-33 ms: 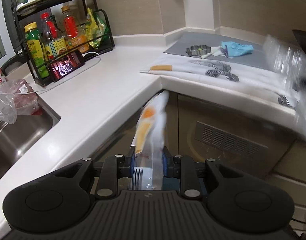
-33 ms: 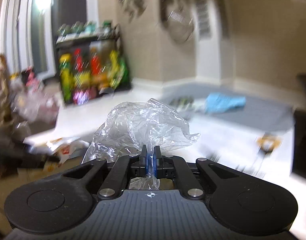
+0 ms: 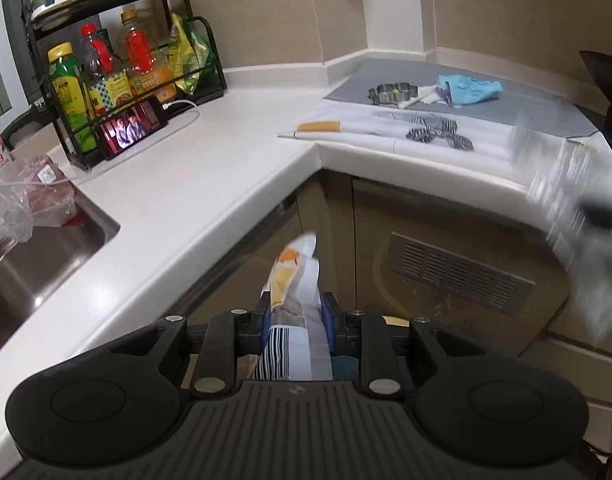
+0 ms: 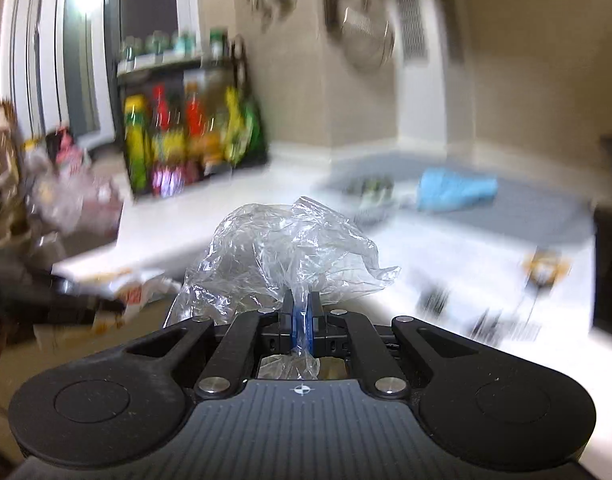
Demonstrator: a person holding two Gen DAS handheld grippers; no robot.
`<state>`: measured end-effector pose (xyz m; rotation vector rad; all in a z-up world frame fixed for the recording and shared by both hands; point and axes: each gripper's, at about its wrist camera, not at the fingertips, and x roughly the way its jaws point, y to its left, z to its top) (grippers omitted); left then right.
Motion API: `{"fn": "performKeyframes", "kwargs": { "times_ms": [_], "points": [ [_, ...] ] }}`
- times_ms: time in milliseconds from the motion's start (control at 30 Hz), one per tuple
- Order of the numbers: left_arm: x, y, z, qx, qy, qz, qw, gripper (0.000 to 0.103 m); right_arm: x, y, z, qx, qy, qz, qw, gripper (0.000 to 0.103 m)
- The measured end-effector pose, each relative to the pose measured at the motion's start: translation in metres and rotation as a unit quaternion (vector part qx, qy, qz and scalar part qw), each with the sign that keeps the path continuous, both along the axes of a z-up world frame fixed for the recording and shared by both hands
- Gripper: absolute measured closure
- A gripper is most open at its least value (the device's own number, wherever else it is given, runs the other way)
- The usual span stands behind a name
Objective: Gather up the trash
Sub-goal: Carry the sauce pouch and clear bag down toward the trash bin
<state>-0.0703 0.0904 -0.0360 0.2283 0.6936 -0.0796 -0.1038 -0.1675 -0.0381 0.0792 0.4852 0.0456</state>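
My left gripper (image 3: 295, 312) is shut on a white and orange snack wrapper (image 3: 295, 276) with a striped barcode end, held below the edge of the white counter (image 3: 177, 200), in front of the cabinet. My right gripper (image 4: 301, 312) is shut on a crumpled clear plastic bag (image 4: 281, 248), held in front of the counter. In the left wrist view this clear bag shows as a blur at the right edge (image 3: 578, 208). In the right wrist view the left gripper and its wrapper (image 4: 129, 292) show blurred at the lower left.
A black rack of bottles (image 3: 117, 76), a phone (image 3: 131, 130) and a sink (image 3: 37, 264) with a plastic bag (image 3: 9, 204) are at the left. A knife (image 3: 326, 126), cookie cutter (image 3: 392, 94), blue cloth (image 3: 468, 88) and dark wrappers (image 3: 438, 130) lie on the far counter.
The left gripper and its wrapper have dropped lower against the cabinet. The right gripper has shifted slightly with the clear bag; its view stays blurred by motion.
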Motion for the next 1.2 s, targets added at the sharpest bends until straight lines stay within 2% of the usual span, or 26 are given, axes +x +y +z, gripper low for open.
{"fn": "performKeyframes", "kwargs": {
  "times_ms": [100,167,400,1200],
  "points": [
    [-0.007,0.004,-0.006,-0.011,0.001,-0.001,0.9999,0.078,0.000,0.010,-0.022,0.029,0.051,0.005,0.998,0.098],
    [-0.010,0.007,-0.008,-0.019,-0.003,0.002,0.9998,0.078,0.000,0.018,-0.031,0.032,0.072,0.006,0.997,0.098],
    [-0.016,0.012,-0.006,-0.026,-0.008,0.007,0.9996,0.079,-0.001,0.032,-0.031,0.009,0.076,0.010,0.997,0.098],
    [-0.009,0.000,-0.040,-0.011,0.044,-0.003,0.9990,0.079,0.016,0.037,-0.047,0.005,0.117,0.017,0.993,0.098]
  ]
}}
